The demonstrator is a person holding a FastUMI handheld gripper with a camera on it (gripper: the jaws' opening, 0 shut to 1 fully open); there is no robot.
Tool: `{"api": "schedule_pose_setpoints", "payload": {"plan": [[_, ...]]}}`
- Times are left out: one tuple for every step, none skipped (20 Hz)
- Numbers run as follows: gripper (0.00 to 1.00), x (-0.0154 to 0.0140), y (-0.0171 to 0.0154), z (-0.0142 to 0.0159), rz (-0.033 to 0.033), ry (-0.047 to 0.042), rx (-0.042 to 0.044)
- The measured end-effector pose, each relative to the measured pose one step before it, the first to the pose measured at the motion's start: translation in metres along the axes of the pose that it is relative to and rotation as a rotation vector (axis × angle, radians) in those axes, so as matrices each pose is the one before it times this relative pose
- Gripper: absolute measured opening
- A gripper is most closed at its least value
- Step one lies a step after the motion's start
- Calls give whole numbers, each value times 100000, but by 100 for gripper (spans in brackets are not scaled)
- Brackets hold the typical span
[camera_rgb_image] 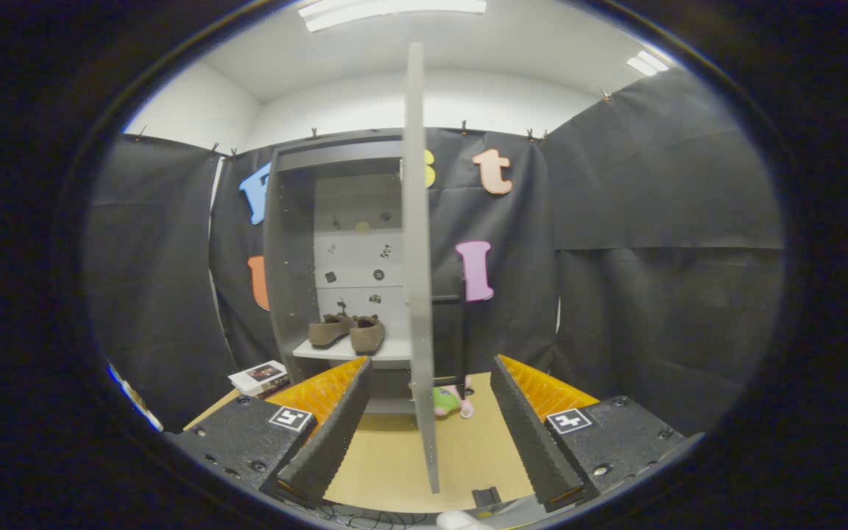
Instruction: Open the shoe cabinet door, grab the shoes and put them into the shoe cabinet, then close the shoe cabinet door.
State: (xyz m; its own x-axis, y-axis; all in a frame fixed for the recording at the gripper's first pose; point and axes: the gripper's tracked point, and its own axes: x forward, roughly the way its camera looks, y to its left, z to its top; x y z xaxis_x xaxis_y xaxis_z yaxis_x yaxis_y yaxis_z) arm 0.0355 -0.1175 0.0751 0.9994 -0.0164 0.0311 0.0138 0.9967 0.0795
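The gripper (430, 423) is spread wide with nothing pinched, and the edge of the open cabinet door (418, 280) stands upright in the gap between its fingers. Beyond the left finger, the brown shoes (347, 331) sit side by side on a shelf inside the shoe cabinet (288, 250). A green and pink toy (450, 401) lies half hidden behind the door.

The gripper (430, 419), its 2 black ribbed fingers (336, 434) spread apart, holds nothing. The grey cabinet door (418, 258) stands edge-on between them. Beyond, 2 brown suede shoes (349, 331) sit on the white cabinet shelf (321, 352), near its front edge.
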Motion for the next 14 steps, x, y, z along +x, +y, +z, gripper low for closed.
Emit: {"api": "schedule_pose_setpoints", "payload": {"plan": [[100,457,-1474,286,-1273,-320,400],[100,424,-1279,325,-193,-104,477],[100,617,-988,276,261,161,180],[100,359,-802,-6,170,204,-304],[100,850,-741,77,717,501,-565],[100,888,-731,-203,834,934,-298],[100,715,-73,-485,2072,241,542],[100,725,116,-194,2488,588,1044],[100,679,66,-149,2986,790,916],[100,631,-90,-131,3055,400,914],[100,541,130,74,2699,246,547],[100,406,172,4,3060,125,145],[100,350,555,44,3568,326,68],[100,150,316,-148,2317,460,-89]]}}
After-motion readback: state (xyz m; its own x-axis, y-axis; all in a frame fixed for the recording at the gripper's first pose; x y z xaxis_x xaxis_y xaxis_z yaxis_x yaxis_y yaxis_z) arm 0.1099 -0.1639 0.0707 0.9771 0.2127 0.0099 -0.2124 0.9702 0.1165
